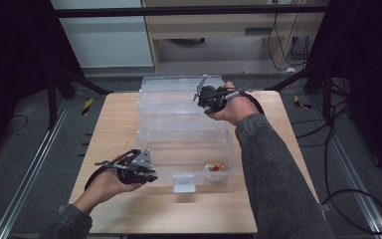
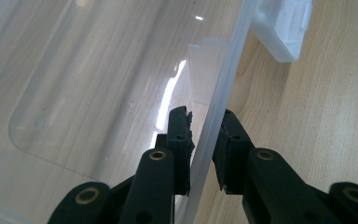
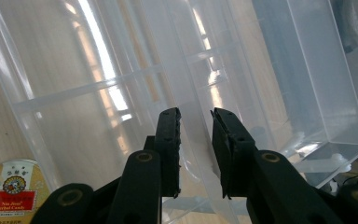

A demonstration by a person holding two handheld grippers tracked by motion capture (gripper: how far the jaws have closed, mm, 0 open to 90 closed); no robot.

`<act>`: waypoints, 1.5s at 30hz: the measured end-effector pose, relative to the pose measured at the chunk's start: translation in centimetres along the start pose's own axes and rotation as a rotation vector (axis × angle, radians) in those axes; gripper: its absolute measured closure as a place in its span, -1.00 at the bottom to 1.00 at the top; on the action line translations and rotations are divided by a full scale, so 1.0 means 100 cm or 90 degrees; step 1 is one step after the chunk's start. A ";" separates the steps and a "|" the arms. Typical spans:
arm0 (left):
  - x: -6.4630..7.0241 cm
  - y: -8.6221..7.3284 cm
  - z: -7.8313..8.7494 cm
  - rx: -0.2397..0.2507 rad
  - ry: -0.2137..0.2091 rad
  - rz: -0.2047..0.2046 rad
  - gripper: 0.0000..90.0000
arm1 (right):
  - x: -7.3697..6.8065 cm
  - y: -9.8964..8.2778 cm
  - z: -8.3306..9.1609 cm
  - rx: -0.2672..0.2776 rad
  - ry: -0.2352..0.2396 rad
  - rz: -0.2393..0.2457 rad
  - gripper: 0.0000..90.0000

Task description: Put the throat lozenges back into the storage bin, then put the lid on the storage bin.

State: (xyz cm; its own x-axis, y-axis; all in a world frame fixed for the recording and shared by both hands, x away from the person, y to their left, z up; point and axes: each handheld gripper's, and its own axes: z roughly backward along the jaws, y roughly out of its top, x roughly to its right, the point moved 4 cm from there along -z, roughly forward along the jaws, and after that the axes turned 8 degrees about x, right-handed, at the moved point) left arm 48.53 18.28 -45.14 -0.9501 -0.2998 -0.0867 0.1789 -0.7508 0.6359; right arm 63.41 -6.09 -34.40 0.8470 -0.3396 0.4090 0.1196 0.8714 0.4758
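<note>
tin (image 3: 7, 186): cut off by frame edge | label print: too small

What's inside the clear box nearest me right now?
In the clear box, a small round yellow and red candy tin lies on the floor near its front right corner. Nothing else shows through the walls, though glare blurs parts.

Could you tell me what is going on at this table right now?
A person holds a claw in each hand and grips a clear plastic bin on the wooden table. The left claw is clamped on the bin's near left rim, close to a white latch. The right claw pinches a clear wall edge at the far right. A small candy tin lies inside the bin, near the front.
</note>
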 end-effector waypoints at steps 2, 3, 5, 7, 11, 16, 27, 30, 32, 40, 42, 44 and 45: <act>0.000 0.000 0.000 0.000 0.000 -0.002 0.72 | 0.000 -0.001 0.000 0.001 0.001 0.000 0.62; 0.000 0.000 0.000 -0.001 0.000 -0.001 0.72 | 0.000 -0.001 0.001 0.001 0.002 0.003 0.62; 0.000 0.001 0.000 -0.004 0.002 -0.001 0.72 | 0.000 -0.001 0.001 0.006 0.005 0.005 0.64; 0.000 0.000 0.000 -0.005 0.005 -0.003 0.72 | -0.001 -0.001 0.002 0.008 0.007 0.006 0.67; 0.002 0.000 0.000 0.006 0.019 -0.007 0.71 | -0.002 -0.001 0.004 0.011 0.014 0.004 0.71; 0.003 0.000 0.000 0.010 0.026 -0.004 0.70 | -0.002 -0.001 0.006 0.017 0.023 0.000 0.75; 0.002 -0.001 0.001 0.009 0.032 0.008 0.67 | -0.005 0.000 0.011 0.021 0.037 -0.009 0.81; 0.002 -0.001 0.001 0.010 0.033 0.010 0.67 | -0.007 0.000 0.014 0.020 0.042 -0.011 0.83; 0.002 -0.001 0.001 0.010 0.035 0.015 0.66 | -0.007 0.000 0.015 0.020 0.043 -0.009 0.83; 0.003 -0.001 0.001 0.012 0.038 0.014 0.64 | -0.012 0.000 0.019 0.021 0.043 -0.003 0.85; 0.003 -0.001 0.000 0.013 0.039 0.015 0.64 | -0.014 0.001 0.021 0.022 0.043 -0.001 0.86; 0.003 -0.001 0.000 0.013 0.039 0.015 0.64 | -0.015 0.001 0.022 0.023 0.045 0.002 0.87; 0.003 -0.001 0.000 0.013 0.039 0.015 0.64 | -0.016 0.002 0.023 0.024 0.044 0.003 0.87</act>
State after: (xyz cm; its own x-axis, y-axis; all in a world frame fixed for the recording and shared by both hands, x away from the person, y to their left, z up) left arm 48.21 18.30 -45.21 -0.9282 -0.3531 -0.1176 0.1953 -0.7310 0.6538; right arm 60.94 -6.23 -33.20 0.8817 -0.3095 0.3563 0.0975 0.8582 0.5040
